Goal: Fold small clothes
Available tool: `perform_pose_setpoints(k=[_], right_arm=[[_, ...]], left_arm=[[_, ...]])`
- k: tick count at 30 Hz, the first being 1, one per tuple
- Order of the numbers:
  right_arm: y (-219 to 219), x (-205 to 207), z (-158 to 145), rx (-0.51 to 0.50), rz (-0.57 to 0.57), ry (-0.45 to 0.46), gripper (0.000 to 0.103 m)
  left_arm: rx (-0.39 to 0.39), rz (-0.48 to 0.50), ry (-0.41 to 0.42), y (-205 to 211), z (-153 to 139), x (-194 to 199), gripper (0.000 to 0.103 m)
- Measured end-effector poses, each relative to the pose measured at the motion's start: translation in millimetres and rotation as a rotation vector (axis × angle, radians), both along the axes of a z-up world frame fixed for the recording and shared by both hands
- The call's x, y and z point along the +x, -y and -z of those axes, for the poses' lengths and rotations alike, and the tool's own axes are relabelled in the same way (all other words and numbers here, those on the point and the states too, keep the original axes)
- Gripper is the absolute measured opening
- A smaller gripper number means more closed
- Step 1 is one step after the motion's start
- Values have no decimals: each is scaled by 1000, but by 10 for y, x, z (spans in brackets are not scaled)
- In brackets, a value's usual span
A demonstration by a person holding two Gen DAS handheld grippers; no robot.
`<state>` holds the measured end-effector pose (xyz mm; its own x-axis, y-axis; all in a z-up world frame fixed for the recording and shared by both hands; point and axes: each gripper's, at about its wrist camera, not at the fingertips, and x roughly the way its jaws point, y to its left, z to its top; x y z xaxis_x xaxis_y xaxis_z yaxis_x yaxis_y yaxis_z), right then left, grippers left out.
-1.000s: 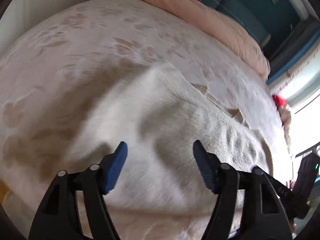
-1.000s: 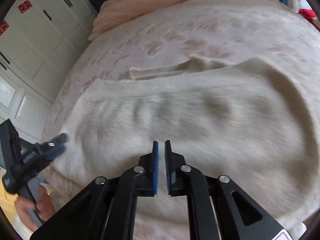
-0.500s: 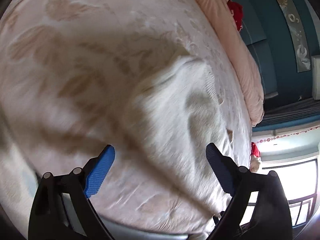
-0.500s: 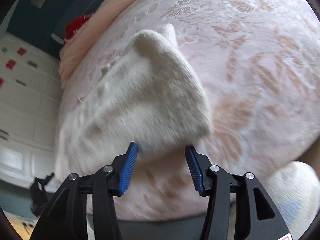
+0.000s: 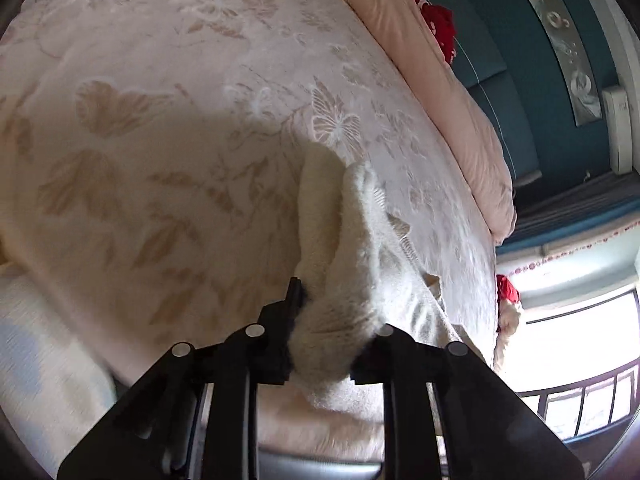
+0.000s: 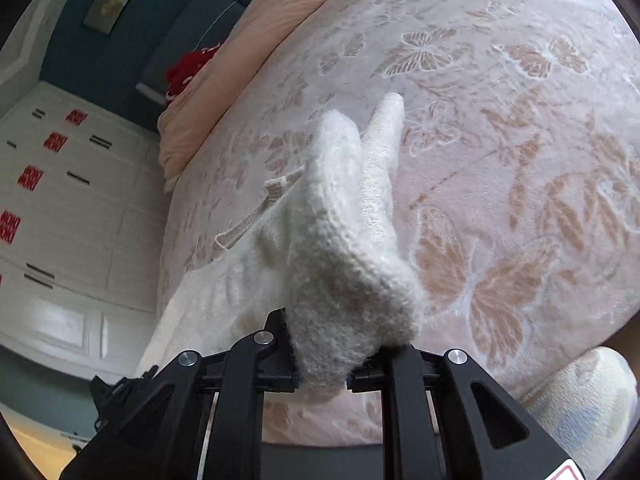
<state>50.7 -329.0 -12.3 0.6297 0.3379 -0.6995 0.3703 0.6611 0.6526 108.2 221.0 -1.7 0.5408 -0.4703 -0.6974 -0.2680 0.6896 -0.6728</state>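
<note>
while the white knitted garment (image 5: 352,276) lies bunched on the butterfly-patterned bedspread (image 5: 160,140), the left gripper (image 5: 332,340) is clamped on a thick wad of it, and the fabric swells out between the two black fingers at about 6 o'clock in the left wrist view. from that pinch the knit runs up toward 12 o'clock as a raised fold, with a ribbed edge trailing off toward 4 o'clock.

in the right wrist view, the right gripper (image 6: 320,376) likewise grips a fat bundle of the same garment (image 6: 344,248), its fingers pressed against either side of the wool at 6 o'clock. two soft peaks of the knit stand up toward 12 o'clock, and a thinner ribbed hem stretches away toward 9 o'clock.

a peach duvet (image 5: 436,92) is rolled along the far side of the bed, at 1 o'clock in the left view, with something red (image 5: 440,28) beside it against the teal wall (image 5: 532,92). white cupboards (image 6: 60,200) with red decals fill 9 o'clock in the right view.
</note>
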Motion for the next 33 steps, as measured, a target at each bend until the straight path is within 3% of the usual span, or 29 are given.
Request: perform_pose_setpoints(k=[3,7,10,14,15,16,17,20,22,24,25,26,28,31,33], right_arm=[[-18,-343,69,-6,-52,-69,17],[18,-621,593,-58,-47,-279,23],[128,-808,514,-41,53,-239,25],[-46,-685,101,-280,20,-192,26],[-166,-621,-15,-357,-3,-178,31],[-266,-570,-112,-435,-25,-164,46],[-368,-504,-212,-528,-52,-143,52],[-272,-291,-248,-652,-49,-158,55],[-74,-169,-293,-631,-20,-166,55],[75,-50,-318,-583,0,-138,56],[131,29,-302,-557,0,-129,57],[178,143,-265,-523,-18,-122,57],[180,399,-137,-443,-66,-121,57],[163,801,149,-360,-105,-158,58],[151,1004,379,-339,-103,-206,58]], left_arm=[[51,33,-52,-69,-7,-321,18],[75,47,-124,-74,257,-496,19],[85,35,-119,-21,296,-503,21],[112,74,-99,58,271,-440,28],[108,73,-101,70,274,-416,30],[102,73,-105,57,303,-391,38],[98,70,-119,61,329,-373,40],[110,52,-142,32,361,-369,41],[132,-2,-109,-85,255,-417,41],[197,-63,-25,-234,20,-441,41],[215,-76,12,-282,-92,-416,44],[216,-66,47,-305,-194,-331,55],[222,-6,56,-246,-263,-73,72],[229,108,39,7,-124,453,73],[206,190,-29,186,120,757,69]])
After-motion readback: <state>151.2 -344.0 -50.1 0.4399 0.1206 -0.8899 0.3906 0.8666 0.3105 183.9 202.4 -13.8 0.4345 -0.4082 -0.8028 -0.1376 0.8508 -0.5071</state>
